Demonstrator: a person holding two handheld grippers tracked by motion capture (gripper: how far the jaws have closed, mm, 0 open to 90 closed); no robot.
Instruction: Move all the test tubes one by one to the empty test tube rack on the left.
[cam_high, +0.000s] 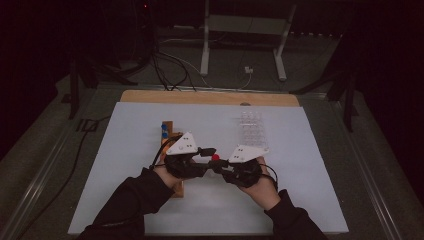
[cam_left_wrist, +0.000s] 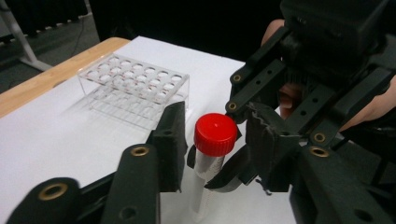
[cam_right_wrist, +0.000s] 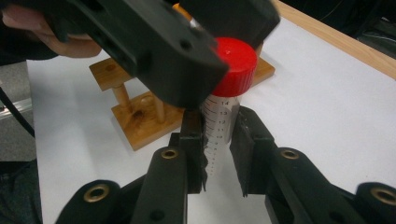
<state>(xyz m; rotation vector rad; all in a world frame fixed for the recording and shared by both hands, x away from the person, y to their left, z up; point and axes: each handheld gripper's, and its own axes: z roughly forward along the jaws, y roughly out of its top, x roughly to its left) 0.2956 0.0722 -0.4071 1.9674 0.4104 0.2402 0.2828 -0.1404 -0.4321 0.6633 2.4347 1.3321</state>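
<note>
A clear graduated tube (cam_right_wrist: 219, 123) with a red screw cap (cam_left_wrist: 215, 134) stands upright above the middle of the white sheet, its cap a red dot (cam_high: 215, 157) in the high view. My right gripper (cam_right_wrist: 219, 116) is shut on the tube's body just below the cap. My left gripper (cam_left_wrist: 215, 112) comes in from the other side with its jaws on either side of the cap. Narrow gaps show between its pads (cam_left_wrist: 173, 140) and the cap, so it is open. In the high view the left gripper (cam_high: 209, 157) and right gripper (cam_high: 223, 165) meet tip to tip.
A clear plastic tube rack (cam_left_wrist: 135, 88) stands empty at the back right of the sheet (cam_high: 252, 127). A wooden peg stand (cam_right_wrist: 140, 112) sits behind the left hand (cam_high: 170, 131), with something blue on it. The white sheet (cam_high: 300, 190) covers the wooden table.
</note>
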